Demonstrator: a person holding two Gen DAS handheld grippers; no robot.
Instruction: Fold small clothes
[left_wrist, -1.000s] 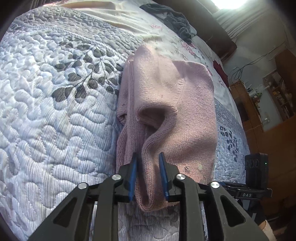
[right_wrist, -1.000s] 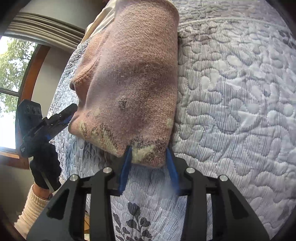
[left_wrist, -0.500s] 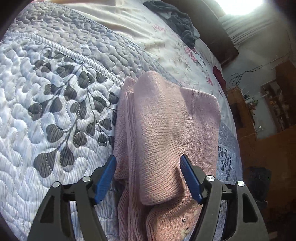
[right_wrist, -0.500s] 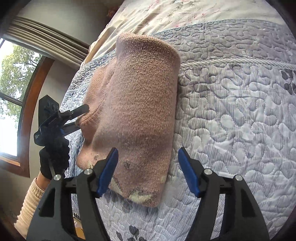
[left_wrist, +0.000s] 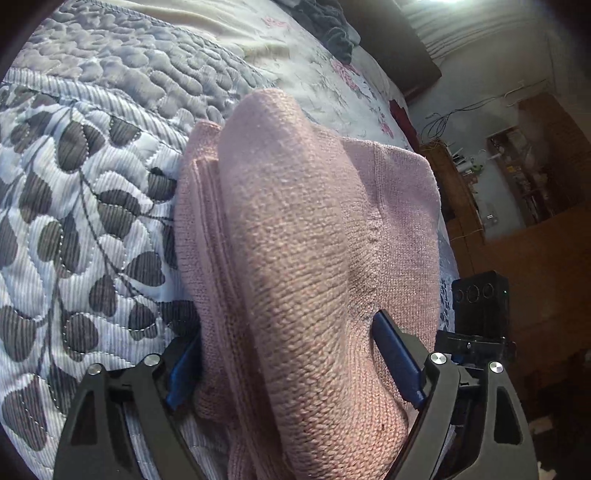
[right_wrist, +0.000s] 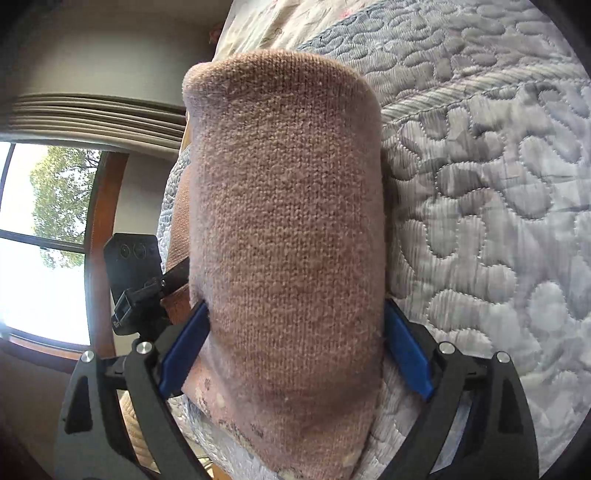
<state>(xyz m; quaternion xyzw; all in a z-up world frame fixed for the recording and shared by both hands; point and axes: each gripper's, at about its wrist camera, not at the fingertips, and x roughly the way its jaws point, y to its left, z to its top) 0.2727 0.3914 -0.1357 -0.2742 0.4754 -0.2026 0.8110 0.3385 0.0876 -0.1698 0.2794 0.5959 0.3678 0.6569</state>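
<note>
Two grippers, left gripper (left_wrist: 291, 363) and right gripper (right_wrist: 295, 349), both wide open, straddling folded pink sweater (left_wrist: 317, 229), quilt (left_wrist: 92, 184)

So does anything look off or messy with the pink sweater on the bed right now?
The pink sweater is folded but bulges up in a hump, and its near hem shows pale specks and dark marks, like stains or a pattern. The quilt looks fine.

Sunlit window (right_wrist: 40, 236), quilted bed (right_wrist: 498, 184)
</note>
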